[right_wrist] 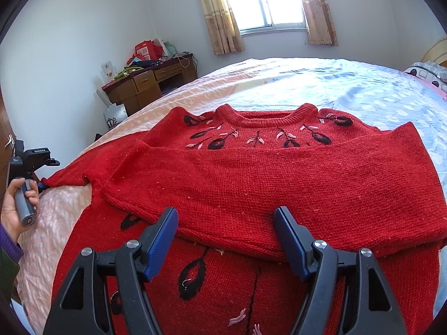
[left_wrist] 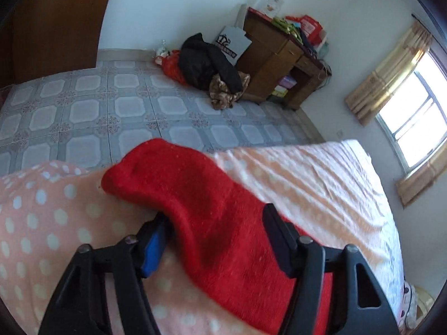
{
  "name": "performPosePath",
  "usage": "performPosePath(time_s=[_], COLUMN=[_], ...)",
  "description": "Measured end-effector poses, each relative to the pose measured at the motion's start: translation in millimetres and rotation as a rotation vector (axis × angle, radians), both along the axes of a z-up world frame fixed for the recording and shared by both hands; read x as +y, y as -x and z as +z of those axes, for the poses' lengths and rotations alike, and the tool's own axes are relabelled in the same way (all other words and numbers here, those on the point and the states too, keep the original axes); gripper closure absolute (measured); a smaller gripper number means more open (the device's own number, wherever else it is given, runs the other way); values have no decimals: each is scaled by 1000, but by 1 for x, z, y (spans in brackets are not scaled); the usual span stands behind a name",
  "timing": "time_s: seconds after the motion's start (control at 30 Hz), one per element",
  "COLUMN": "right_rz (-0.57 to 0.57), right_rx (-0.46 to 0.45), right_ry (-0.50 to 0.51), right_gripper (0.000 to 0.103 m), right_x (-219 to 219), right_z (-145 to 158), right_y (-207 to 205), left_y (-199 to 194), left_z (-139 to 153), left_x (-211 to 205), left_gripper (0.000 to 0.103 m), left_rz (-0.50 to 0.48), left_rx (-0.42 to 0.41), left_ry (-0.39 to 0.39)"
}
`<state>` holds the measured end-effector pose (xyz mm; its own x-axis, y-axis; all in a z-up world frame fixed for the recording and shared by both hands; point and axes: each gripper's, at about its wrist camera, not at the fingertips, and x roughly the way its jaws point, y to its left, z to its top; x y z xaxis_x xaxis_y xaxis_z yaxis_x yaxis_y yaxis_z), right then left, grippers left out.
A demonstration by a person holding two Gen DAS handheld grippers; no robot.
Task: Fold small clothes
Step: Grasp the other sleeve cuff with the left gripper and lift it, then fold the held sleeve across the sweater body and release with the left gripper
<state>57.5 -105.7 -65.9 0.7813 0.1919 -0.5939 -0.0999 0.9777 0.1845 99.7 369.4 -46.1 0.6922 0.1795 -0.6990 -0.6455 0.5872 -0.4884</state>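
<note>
A red knitted sweater (right_wrist: 251,184) with black and pink flower stitching lies flat on the bed, collar at the far side. Its right sleeve (right_wrist: 279,192) is folded across the chest. My right gripper (right_wrist: 226,220) is open just above that sleeve's near edge, holding nothing. My left gripper (left_wrist: 215,220) is open with the end of the left sleeve (left_wrist: 178,184) lying between its fingers at the bed's edge. The left gripper also shows in the right wrist view (right_wrist: 42,164), held by a hand at the sweater's left sleeve end.
The bed has a pink sheet with white dots (left_wrist: 307,173). A tiled floor (left_wrist: 111,111) lies beyond the bed edge. A wooden desk (right_wrist: 151,83) with clutter and a pile of dark clothes (left_wrist: 206,64) stand by the wall. A curtained window (right_wrist: 265,0) is behind the bed.
</note>
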Motion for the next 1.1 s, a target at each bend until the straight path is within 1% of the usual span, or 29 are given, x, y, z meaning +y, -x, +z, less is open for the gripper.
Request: performPosePath(time_s=[0.03, 0.07, 0.1, 0.13, 0.27, 0.33, 0.4, 0.47, 0.5, 0.57, 0.6, 0.67, 0.7, 0.73, 0.77, 0.83, 0.9, 1.0, 1.07, 1.1], right_rz=[0, -1, -1, -1, 0, 0, 0, 1, 1, 1, 1, 2, 2, 3, 3, 3, 4, 6, 7, 8], right_rx=[0, 0, 0, 0, -1, -1, -2, -3, -3, -3, -4, -4, -4, -5, -6, -7, -7, -9, -9, -9], right_ry=[1, 3, 5, 5, 0, 0, -7, -11, -10, -9, -11, -18, -23, -25, -27, -31, -38, -61, -71, -73], right_gripper=[31, 31, 31, 31, 31, 31, 31, 31, 31, 31, 31, 31, 31, 31, 31, 31, 31, 31, 31, 31], right_x=[0, 0, 0, 0, 0, 0, 0, -1, -1, -1, -1, -2, -3, -3, -4, -4, -5, -8, -10, -10], right_z=[0, 0, 0, 0, 0, 0, 0, 0, 0, -1, 0, 0, 0, 0, 0, -1, -1, -1, -1, -1], right_y=[0, 0, 0, 0, 0, 0, 0, 1, 1, 1, 1, 1, 0, 0, 1, 1, 1, 1, 1, 1], left_y=[-1, -2, -2, 0, -1, -2, -4, -3, -1, 2, 6, 12, 18, 22, 25, 29, 30, 32, 29, 29], left_z=[-1, -5, -9, -9, -1, 12, 29, 50, 62, 77, 86, 98, 103, 106, 108, 105, 93, 70, 57, 48], left_x=[-2, -1, 1, 2, -2, -13, -30, -56, -77, -106, -128, -163, -188, -205, -222, -258, -292, -326, -339, -345], left_gripper=[97, 93, 94, 94, 95, 95, 95, 95, 95, 95, 95, 95, 95, 95, 95, 95, 95, 95, 94, 92], left_rz=[-8, -22, -23, -31, -46, -73, -117, -178, -222, -286, -338, -420, -479, -515, -553, -648, -728, -807, -841, -859], left_rx=[0, 5, -4, -19, -16, -48, -81, -122, -150, -187, -215, -263, -294, -311, -326, -344, -324, -271, -217, -169], left_ry=[5, 21, 28, 16, -29, -67, -133, -223, -281, -347, -383, -427, -462, -480, -488, -481, -486, -483, -504, -530])
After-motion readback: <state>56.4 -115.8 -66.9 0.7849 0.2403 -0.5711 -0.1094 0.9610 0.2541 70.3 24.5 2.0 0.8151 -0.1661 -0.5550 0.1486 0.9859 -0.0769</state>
